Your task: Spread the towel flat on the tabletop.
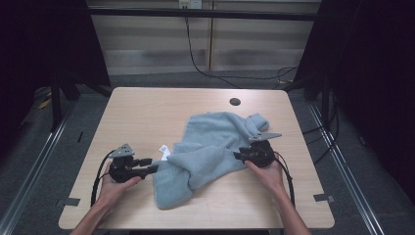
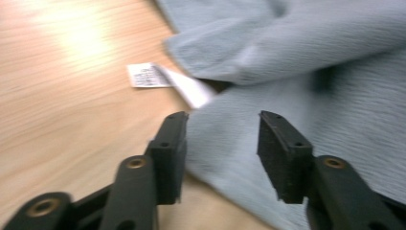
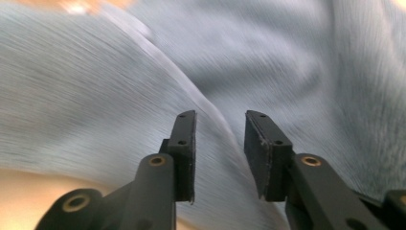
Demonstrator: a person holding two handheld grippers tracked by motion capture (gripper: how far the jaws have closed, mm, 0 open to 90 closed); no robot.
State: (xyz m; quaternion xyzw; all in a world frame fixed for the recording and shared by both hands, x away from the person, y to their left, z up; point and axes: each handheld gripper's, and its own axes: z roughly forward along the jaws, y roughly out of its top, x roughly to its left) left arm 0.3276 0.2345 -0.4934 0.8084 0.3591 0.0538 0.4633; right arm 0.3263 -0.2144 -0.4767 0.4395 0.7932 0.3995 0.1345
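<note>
A crumpled light-blue towel [image 1: 210, 152] lies on the right half of the wooden table [image 1: 147, 107], with a white label [image 1: 165, 149] sticking out at its left edge. My left gripper [image 1: 154, 169] points right at the towel's lower left corner, jaws apart. In the left gripper view the jaws [image 2: 222, 120] stand open just above the towel [image 2: 311, 72], near the label [image 2: 148, 75]. My right gripper [image 1: 237, 155] points left at the towel's right side. In the right gripper view it [image 3: 220, 115] is open, with a fold of towel [image 3: 95, 96] just beyond the tips and nothing pinched.
A dark round cable hole [image 1: 235, 102] sits near the table's far edge. Bare wood spreads over the left and far parts of the table. A black cable [image 1: 195, 63] runs across the floor behind, and dark curtains flank both sides.
</note>
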